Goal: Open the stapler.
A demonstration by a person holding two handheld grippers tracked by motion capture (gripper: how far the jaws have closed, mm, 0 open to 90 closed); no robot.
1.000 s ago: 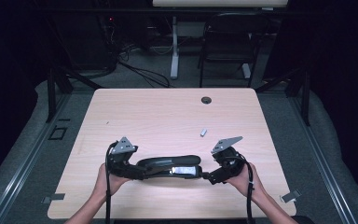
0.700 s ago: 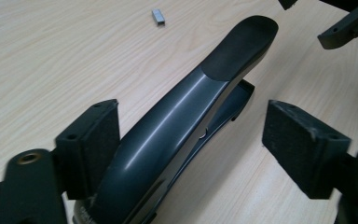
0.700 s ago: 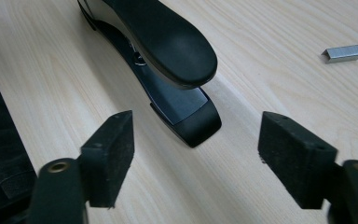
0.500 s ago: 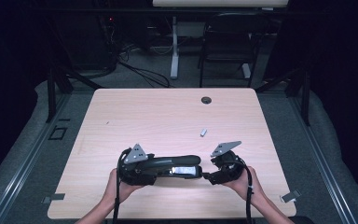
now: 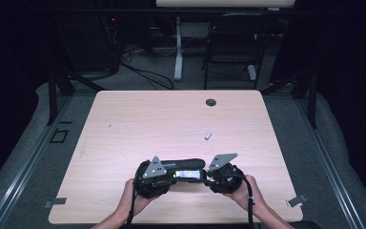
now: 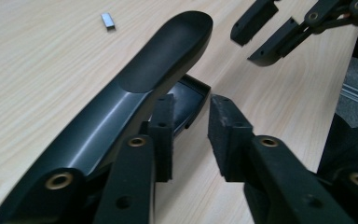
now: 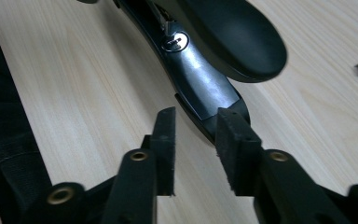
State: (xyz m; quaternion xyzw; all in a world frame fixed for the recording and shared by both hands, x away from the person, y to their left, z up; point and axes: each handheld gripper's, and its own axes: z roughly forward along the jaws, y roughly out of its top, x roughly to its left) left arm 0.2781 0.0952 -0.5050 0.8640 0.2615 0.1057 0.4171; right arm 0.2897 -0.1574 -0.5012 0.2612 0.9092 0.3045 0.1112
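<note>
Stapler (image 5: 183, 168) bracketed near the counter's (image 5: 124, 124) front edge.
Your left gripper (image 6: 191, 135) and right gripper (image 7: 198, 140) jaws have been closing, neither yet clamped; gripping remains.

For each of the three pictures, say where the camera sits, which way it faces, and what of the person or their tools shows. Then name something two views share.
High view: above the person's side, facing forward and down on the table; forearms, both hands, left gripper, right gripper.
Left gripper view: rides that gripper, along its jaws at the black stapler.
Right gripper view: along its jaws at the stapler's other end.
Shared: stapler and the small staple strip.
</note>
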